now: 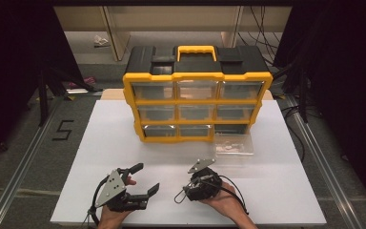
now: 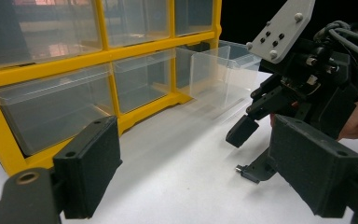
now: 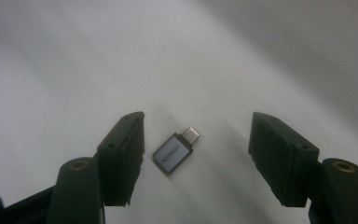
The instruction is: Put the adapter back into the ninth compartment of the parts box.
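You work at a white table that stands on a grey floor, and on this floor, to the left, you can see the number 5 made with black tape. Metal rails run along the floor on both sides of the table. On the far side there is light wooden furniture with cables hanging at the right, and both sides of the room are dark.

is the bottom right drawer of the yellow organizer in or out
Out. The clear drawer sits on the white table in front of the yellow organizer, whose bottom right slot is dark and empty.
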Demonstrator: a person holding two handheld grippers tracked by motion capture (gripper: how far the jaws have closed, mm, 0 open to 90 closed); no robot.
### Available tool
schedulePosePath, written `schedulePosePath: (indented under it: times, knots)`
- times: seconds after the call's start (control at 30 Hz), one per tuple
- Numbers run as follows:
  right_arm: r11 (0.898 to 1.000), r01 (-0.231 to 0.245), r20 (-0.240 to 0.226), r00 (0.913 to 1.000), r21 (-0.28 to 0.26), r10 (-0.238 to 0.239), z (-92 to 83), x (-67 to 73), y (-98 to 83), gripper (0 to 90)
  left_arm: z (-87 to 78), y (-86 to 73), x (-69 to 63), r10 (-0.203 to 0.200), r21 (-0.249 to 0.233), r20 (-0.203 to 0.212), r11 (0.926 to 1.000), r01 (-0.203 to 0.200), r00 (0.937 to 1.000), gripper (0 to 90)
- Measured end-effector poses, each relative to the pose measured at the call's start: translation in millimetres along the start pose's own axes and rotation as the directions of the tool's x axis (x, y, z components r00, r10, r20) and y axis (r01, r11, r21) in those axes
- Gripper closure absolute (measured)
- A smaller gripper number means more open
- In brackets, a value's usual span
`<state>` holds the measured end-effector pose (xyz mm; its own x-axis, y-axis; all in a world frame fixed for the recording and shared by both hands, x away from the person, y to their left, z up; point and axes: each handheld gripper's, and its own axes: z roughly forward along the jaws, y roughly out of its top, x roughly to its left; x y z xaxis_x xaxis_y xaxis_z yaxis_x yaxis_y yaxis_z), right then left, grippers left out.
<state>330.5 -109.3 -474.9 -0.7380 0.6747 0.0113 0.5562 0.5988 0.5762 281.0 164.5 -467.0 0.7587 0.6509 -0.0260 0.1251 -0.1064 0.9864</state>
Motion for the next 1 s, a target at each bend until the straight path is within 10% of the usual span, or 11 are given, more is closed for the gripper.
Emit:
schedulePosePath:
  times: [1.0]
  knots:
    - [0.996,0.042,-0.019,0.999,0.082,-0.041,-0.7,0.5,-0.6,60.6,0.0,0.4,-0.9,0.004,-0.002,0.004,1.0,-0.004,1.0,16.5]
